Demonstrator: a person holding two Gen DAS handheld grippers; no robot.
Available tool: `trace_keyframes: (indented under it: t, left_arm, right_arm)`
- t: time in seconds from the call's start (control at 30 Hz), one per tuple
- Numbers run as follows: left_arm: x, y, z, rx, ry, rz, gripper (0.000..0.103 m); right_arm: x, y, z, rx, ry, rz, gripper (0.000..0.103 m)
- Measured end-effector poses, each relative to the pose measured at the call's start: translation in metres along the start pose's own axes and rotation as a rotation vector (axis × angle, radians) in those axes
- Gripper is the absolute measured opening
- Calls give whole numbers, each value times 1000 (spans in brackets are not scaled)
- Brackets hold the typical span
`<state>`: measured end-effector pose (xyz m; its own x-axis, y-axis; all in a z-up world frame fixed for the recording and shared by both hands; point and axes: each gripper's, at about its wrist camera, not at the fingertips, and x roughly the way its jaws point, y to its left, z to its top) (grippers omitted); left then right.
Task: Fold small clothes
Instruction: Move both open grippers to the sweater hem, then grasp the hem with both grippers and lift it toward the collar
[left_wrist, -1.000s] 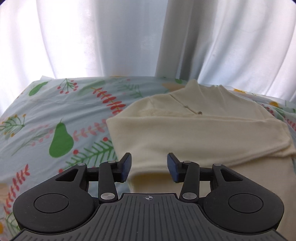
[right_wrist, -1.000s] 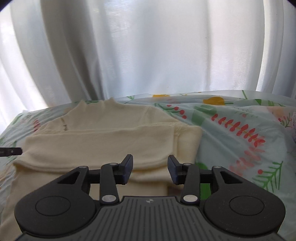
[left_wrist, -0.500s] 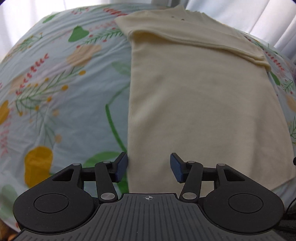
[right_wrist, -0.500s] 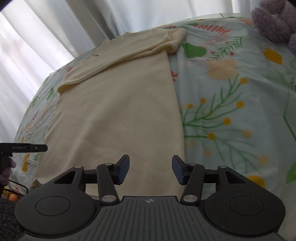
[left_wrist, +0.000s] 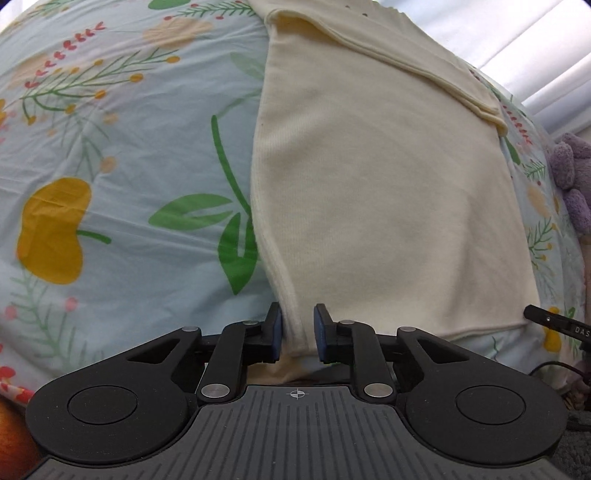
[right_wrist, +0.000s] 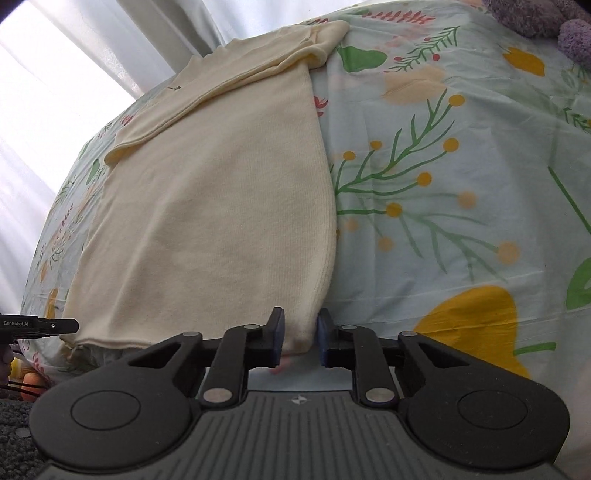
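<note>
A cream knit top lies flat on the floral bedsheet, sleeves folded across its far end. My left gripper sits at the hem's near left corner, jaws partly closed with the corner between them. In the right wrist view the same top runs away from me, and my right gripper straddles the hem's near right corner, jaws narrowed around it. The other gripper's tip shows at the edge of each view.
White curtains hang behind the bed. A purple plush toy lies at the right side of the bed, also seen in the right wrist view. The bed's near edge is right under both grippers.
Both grippers pulled back from the folded sleeves to the top's near hem and dropped low. Their jaws narrowed around the two hem corners.
</note>
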<state>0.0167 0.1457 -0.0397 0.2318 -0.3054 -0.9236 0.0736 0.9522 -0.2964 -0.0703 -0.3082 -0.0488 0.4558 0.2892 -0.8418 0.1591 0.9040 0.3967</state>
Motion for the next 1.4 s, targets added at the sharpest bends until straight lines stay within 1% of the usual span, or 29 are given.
trace_keyframes:
  t: [0.07, 0.13, 0.17, 0.23, 0.27, 0.33, 0.43, 0.53, 0.67, 0.77, 0.8, 0.87, 0.9, 0.93, 0.97, 1.0, 1.03, 1.07, 1.13, 1.17, 1.2, 1.23, 1.27, 1.33, 1.4]
  left_arm:
    - [3, 3, 0, -6, 11, 1, 12]
    - [2, 5, 2, -12, 6, -4, 10]
    - [-1, 6, 3, -12, -5, -6, 9]
    - [-11, 6, 6, 2, -40, -38, 9]
    - [-17, 4, 9, 6, -62, -50, 9]
    - [-30, 2, 18, 5, -130, -81, 9]
    - [-46, -1, 43, -7, -237, -124, 9]
    - [-50, -6, 75, -11, -335, -104, 9]
    - [-36, -15, 120, 5, -442, -46, 9]
    - [-10, -12, 148, -20, -465, -14, 9]
    - [0, -10, 155, -32, -463, -1, 9]
    - [19, -12, 165, -16, -447, 39, 11]
    - [27, -12, 166, 4, -449, 77, 12]
    - [30, -13, 166, 24, -459, 101, 16]
    - [30, -13, 165, 38, -476, 114, 26]
    - [29, -9, 162, 49, -494, 107, 31]
    - [28, -5, 162, 50, -498, 90, 37]
    - [28, 0, 162, 48, -496, 67, 39]
    - [27, 10, 164, 48, -493, 20, 40]
    - [28, 12, 166, 57, -493, 5, 42]
    - [29, 13, 169, 67, -486, 1, 42]
    - [32, 12, 171, 80, -475, -1, 42]
    - [34, 10, 174, 94, -464, -1, 42]
    - [41, 2, 180, 132, -448, -1, 41]
    - [48, -8, 184, 190, -433, 3, 37]
  right_arm:
    - [1, -1, 0, 10, 3, 4, 9]
    - [1, -2, 1, 15, 5, 8, 7]
    - [1, -2, 1, 20, 4, 11, 6]
    - [0, -6, 3, 52, -4, 44, 6]
    - [-2, -7, 5, 69, -11, 64, 6]
    - [-6, -10, 10, 114, -38, 114, 5]
    - [-10, -11, 27, 167, -96, 177, 5]
    - [-10, -7, 51, 181, -163, 198, 5]
    - [-3, 0, 95, 130, -272, 160, 5]
    - [12, 5, 127, 99, -322, 107, 5]
    - [20, 8, 136, 71, -336, 73, 5]
    - [34, 15, 149, 17, -355, 22, 6]
    - [42, 18, 154, -21, -359, -1, 6]
    - [48, 20, 158, -39, -360, -28, 6]
    - [51, 20, 159, -48, -366, -47, 13]
    - [53, 21, 159, -55, -377, -66, 19]
    - [52, 20, 159, -66, -391, -82, 33]
    - [51, 19, 157, -84, -407, -90, 41]
    - [49, 16, 155, -120, -416, -103, 42]
    - [48, 14, 155, -132, -415, -112, 44]
    - [48, 12, 155, -144, -414, -115, 45]
    - [49, 11, 155, -153, -410, -117, 50]
    - [51, 10, 156, -163, -402, -124, 51]
    - [57, 10, 158, -177, -381, -136, 51]
    - [65, 11, 161, -181, -356, -130, 51]
